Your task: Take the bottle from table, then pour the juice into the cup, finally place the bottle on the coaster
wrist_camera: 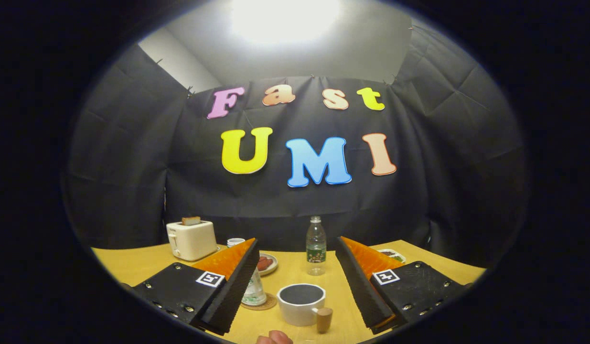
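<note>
Fingers (247, 279) of my gripper (297, 258) stand wide apart with nothing between their pads, so the tool is fully spread and holds nothing. Beyond them, standing upright on the yellow wooden table (132, 265), is a clear plastic bottle with a white cap and a green label (316, 246); it sits ahead of the gap, nearer my right finger than my left, and touches neither. It looks almost empty of colour, so I cannot tell what liquid it carries.

Closer to me, between the two fingers, rests a white ceramic cup with a dark inside (301, 303), and its short round wooden handle (324, 319) sticks out towards my right finger. Just to the left of the cup lies a round brown coaster (265, 305), and on it stands a second clear bottle with a green label (254, 289), partly hidden behind my left finger.

Further back on the left is a cream-coloured toaster (191, 240) with a slice of bread (191, 220) poking out of its slot. Beside it I see a small white pot (235, 241), and near that a small plate with something red on it (268, 263). Behind my right finger a small flat dish (392, 254) shows at the table's far side. A fingertip of my hand (274, 338) peeks in right below the cup.
</note>
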A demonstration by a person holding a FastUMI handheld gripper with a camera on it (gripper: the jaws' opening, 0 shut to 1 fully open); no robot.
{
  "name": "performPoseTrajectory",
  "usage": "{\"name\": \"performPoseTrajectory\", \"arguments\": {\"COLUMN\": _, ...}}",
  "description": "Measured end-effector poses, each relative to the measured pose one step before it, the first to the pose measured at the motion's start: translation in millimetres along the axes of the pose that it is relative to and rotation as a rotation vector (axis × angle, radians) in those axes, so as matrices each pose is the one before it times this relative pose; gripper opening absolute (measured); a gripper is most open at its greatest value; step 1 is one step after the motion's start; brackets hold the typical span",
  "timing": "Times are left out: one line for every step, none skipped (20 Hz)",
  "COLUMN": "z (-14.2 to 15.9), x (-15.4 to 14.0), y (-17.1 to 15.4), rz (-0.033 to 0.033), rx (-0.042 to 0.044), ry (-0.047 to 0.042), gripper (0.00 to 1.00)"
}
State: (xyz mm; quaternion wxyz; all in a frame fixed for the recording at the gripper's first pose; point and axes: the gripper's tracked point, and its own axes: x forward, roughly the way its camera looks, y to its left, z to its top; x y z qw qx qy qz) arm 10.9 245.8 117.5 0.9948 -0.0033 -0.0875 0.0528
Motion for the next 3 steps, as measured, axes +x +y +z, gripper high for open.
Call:
{"name": "performPoseTrajectory", "arguments": {"z": -3.07, "x": 1.91, "y": -10.17, "rz": -0.01802, "rx": -0.00889, "ry": 0.01305, "gripper": 0.97}}
{"name": "performPoseTrajectory", "arguments": {"z": -3.88, "x": 1.86, "y": -13.70, "rz": -0.02303, "rx": -0.01173, "ry": 0.01252, "gripper": 0.97}}
{"name": "performPoseTrajectory", "arguments": {"z": -3.00, "x": -0.34, "y": -16.34, "rz": -0.03142, "rx": -0.01773, "ry": 0.00626, "gripper": 0.97}}
